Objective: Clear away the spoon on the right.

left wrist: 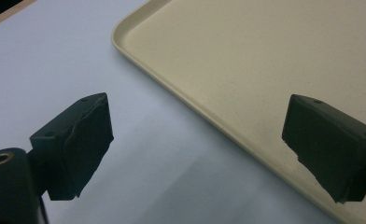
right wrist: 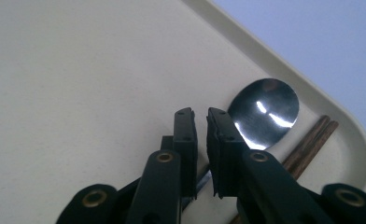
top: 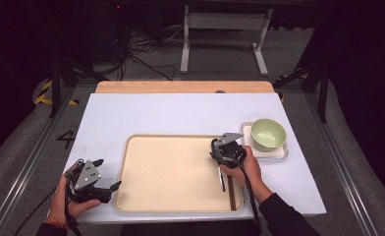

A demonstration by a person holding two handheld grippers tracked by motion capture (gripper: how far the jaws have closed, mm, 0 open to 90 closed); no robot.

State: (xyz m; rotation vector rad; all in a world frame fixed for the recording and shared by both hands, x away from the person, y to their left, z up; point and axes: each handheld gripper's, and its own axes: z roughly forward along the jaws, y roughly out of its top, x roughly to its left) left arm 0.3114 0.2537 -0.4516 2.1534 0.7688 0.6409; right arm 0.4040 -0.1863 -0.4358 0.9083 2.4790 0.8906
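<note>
Spoon (right wrist: 264,113) lies flat in the tray (right wrist: 102,70), near its right rim, touching the chopsticks (right wrist: 312,142); the right gripper (right wrist: 200,116) sits right over its handle, jaws a slit apart, nothing pinched. Left gripper (left wrist: 195,135) hovers spread wide over the tray's left edge.

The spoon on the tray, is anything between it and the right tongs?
Nothing visible. The spoon lies on the tray beside the chopsticks, directly under the right tongs, whose jaws stand slightly apart over its handle.
</note>
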